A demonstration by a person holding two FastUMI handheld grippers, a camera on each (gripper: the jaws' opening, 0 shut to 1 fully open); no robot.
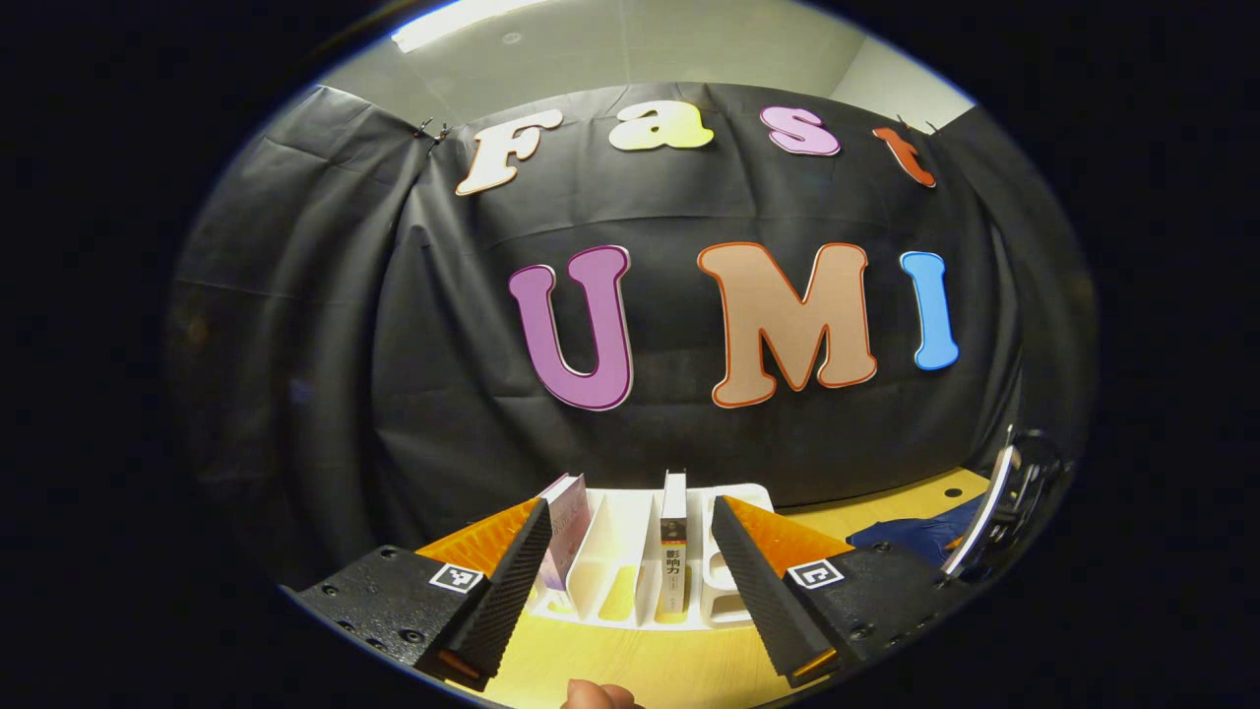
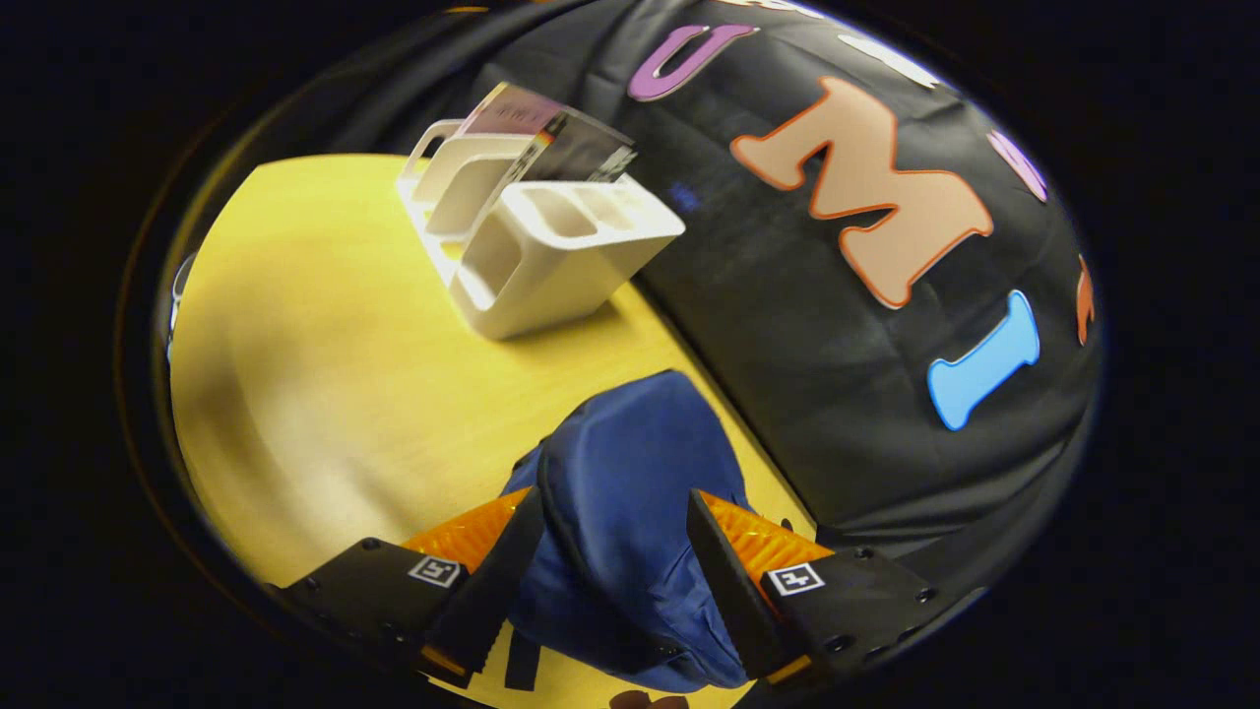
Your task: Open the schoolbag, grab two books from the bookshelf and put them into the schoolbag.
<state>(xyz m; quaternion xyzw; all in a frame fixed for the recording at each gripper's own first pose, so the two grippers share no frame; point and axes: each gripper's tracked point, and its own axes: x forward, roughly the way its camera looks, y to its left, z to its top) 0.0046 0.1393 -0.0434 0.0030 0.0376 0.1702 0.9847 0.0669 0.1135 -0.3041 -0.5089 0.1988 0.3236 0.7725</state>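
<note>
Schoolbag (image 2: 630, 492) lies on the yellow worktop (image 2: 325, 394), its blue fabric between the spread right tongs (image 2: 610, 581), contact unclear. Left tongs (image 1: 630, 581) gape before the white bookshelf (image 1: 630, 571), where two books (image 1: 673, 551) stand upright in separate slots by the booth wall.

left gripper view: low, level, facing bookshelf (image 1: 645, 561) | right gripper view: tilted, close above schoolbag (image 2: 630, 512) | shared: bookshelf, table (image 2: 325, 394)

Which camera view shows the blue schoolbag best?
The right gripper view: the schoolbag lies close, between the open right gripper fingers, on the yellow table. The left gripper view shows a blue corner at the right.
</note>
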